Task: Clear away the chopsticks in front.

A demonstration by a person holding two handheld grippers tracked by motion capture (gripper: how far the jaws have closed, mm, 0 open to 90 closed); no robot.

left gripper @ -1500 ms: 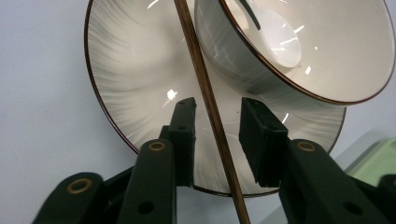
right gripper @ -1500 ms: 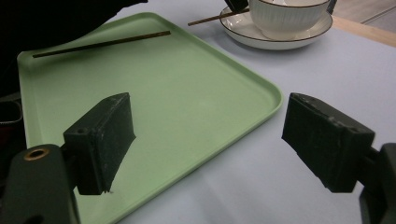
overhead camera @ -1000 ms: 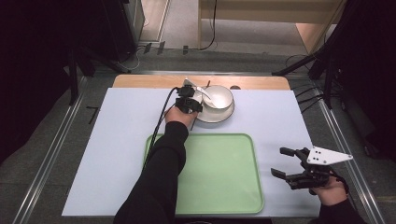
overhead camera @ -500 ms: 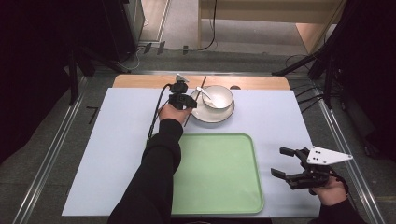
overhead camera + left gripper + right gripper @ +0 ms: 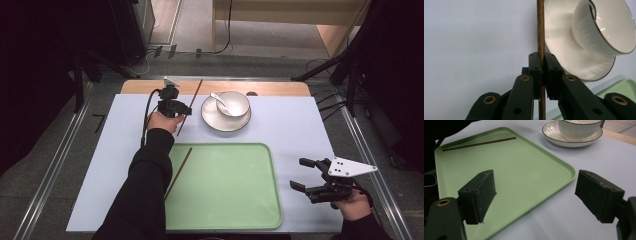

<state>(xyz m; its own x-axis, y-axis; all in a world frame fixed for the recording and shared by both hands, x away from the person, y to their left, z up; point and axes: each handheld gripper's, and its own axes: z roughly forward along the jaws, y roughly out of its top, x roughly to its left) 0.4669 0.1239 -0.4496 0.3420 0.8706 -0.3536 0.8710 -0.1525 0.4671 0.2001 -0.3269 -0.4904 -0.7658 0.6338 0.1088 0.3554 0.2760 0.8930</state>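
We grip a chopstick (image 5: 189, 101) in our left gripper (image 5: 176, 106), jaws clamped tight on its shaft, at the saucer's (image 5: 210, 120) nine o'clock, presumably bound for the green tray (image 5: 235, 200), where its mate (image 5: 178, 171) lies along the nine o'clock edge. Our right gripper (image 5: 300, 175) waits, jaws wide and empty, at the tray's three o'clock.
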